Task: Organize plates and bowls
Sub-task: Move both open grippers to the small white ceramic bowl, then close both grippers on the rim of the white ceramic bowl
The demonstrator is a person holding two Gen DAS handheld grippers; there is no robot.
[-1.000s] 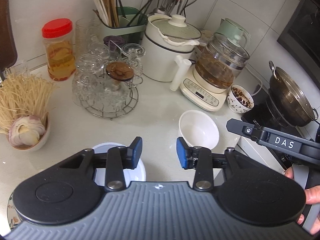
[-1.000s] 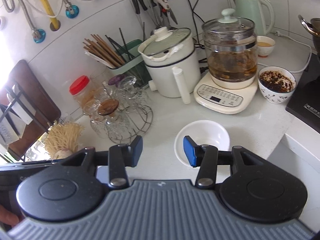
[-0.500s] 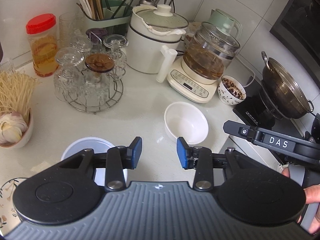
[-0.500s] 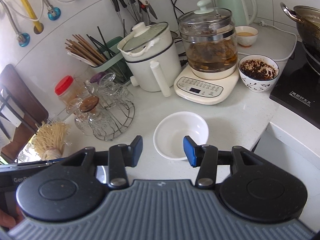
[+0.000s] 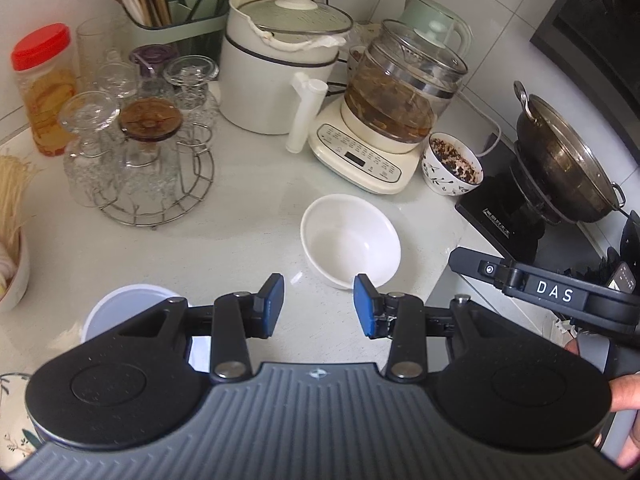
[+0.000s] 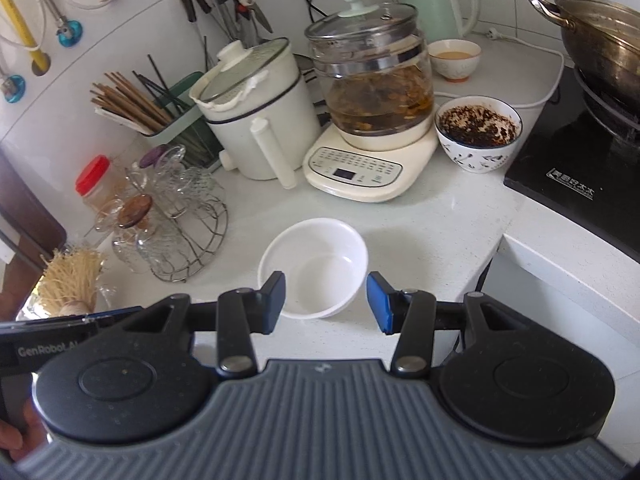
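An empty white bowl (image 5: 350, 240) stands upright on the pale counter. My left gripper (image 5: 319, 305) hovers open just in front of it, nothing between its blue pads. A second white bowl (image 5: 120, 312) lies under that gripper's left finger, partly hidden. A floral plate rim (image 5: 10, 416) peeks out at the lower left. In the right wrist view the white bowl (image 6: 314, 266) sits just beyond my right gripper (image 6: 326, 300), which is open and holds nothing. The bowl's near rim shows between its fingers.
Behind the white bowl stand a glass kettle on its base (image 5: 384, 132), a white pot (image 5: 276, 60), a wire rack of glasses (image 5: 148, 152) and a patterned bowl of dark food (image 5: 452, 164). A wok (image 5: 560, 160) sits on the cooktop at right. The counter edge (image 6: 496, 248) drops off right of the bowl.
Both grippers have moved forward and slightly down toward the white bowl, which now lies closer to their fingertips. Their openings look the same.
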